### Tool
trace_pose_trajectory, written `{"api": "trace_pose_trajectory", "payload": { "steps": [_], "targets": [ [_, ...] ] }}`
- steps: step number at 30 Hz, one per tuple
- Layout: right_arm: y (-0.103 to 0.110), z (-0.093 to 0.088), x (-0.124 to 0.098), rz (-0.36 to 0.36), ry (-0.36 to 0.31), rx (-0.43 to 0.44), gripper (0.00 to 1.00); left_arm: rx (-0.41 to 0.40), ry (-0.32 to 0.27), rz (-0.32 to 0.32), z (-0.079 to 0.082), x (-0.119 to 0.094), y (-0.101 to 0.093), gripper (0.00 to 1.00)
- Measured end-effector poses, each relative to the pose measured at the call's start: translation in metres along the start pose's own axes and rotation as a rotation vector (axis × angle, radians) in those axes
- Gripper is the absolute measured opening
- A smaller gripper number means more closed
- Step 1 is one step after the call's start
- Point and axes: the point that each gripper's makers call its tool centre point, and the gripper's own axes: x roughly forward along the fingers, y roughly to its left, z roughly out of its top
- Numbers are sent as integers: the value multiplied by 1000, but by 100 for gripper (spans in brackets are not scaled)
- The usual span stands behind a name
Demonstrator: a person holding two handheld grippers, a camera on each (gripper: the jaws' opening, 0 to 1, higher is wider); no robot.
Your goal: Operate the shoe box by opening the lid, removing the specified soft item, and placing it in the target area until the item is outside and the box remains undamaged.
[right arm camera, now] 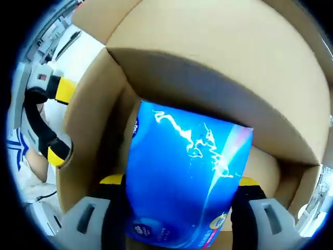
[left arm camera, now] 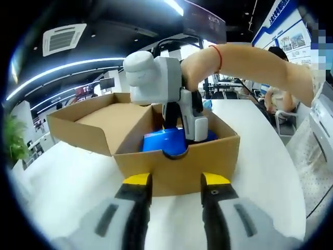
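clamping blue soft pack (right arm camera: 184, 182) inside open shoe box (left arm camera: 177, 169), right gripper (right arm camera: 179, 190) fingers, left gripper (left arm camera: 176, 183) fingers apart, empty

Plain brown cardboard shoe box (left arm camera: 171, 164) on white table (left arm camera: 260, 172). Glossy blue soft pack (right arm camera: 187, 182) with white swirls. Yellow-tipped black jaws on grey left gripper (left arm camera: 177, 187).

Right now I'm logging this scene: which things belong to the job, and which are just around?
Job:
- cardboard box, lid open
- blue soft pack inside it
- right tool, jaws either side of the pack
- left tool, open at the box's front wall

Around:
- white table
- potted plant
- seated person
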Motion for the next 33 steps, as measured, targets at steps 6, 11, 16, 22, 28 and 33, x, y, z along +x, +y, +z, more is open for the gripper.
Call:
{"api": "trace_pose_trajectory", "payload": {
  "steps": [6, 11, 16, 22, 28, 33],
  "targets": [
    [0, 1, -1, 3, -22, 2, 78, 5, 5, 0, -1, 1, 0, 37],
    [-1, 2, -2, 6, -32, 0, 76, 4, 6, -1, -2, 1, 0, 37],
    [-2, 3, -4, 10, -34, -2, 75, 12, 24, -7, -6, 4, -2, 36],
    [-6, 2, -6, -3, -36, -12, 73, 14, 29, -5, -7, 4, -1, 36],
    [-10, 1, -12, -7, -46, -9, 72, 10, 28, -3, -7, 3, 0, 36],
    [-11, 2, -16, 0, -60, -4, 71, 19, 24, 7, -5, -2, 2, 36]
  ]
}}
